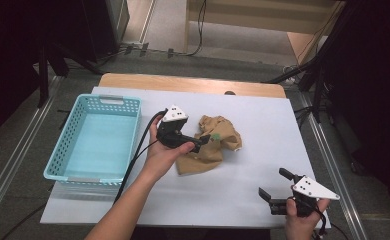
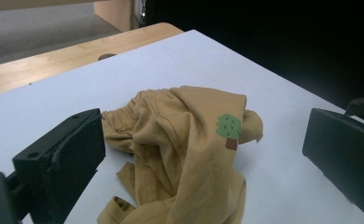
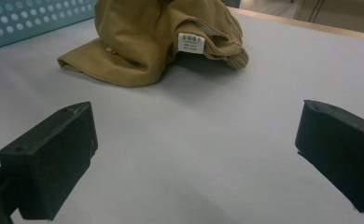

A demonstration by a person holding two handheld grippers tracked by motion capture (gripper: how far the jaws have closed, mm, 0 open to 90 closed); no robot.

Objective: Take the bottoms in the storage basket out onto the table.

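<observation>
A crumpled tan garment (image 1: 210, 145) lies in the middle of the white table top (image 1: 268, 125). It bears a small green tree patch (image 2: 228, 129) and a white label (image 3: 190, 43). My left gripper (image 1: 204, 139) reaches it from the left, held low in a hand. Its jaws stand wide open on either side of the garment (image 2: 180, 140), and I see no grip on the cloth. My right gripper (image 1: 274, 183) hovers near the front right of the table, open and with nothing in it. From there the garment (image 3: 138, 51) lies some way ahead of its jaws.
A light blue plastic basket (image 1: 63, 150) with nothing in it stands at the left of the table, and its perforated wall (image 3: 26, 18) shows in the right gripper view. A wooden table edge (image 1: 193, 84) runs along the back. Dark stands and cables surround the table.
</observation>
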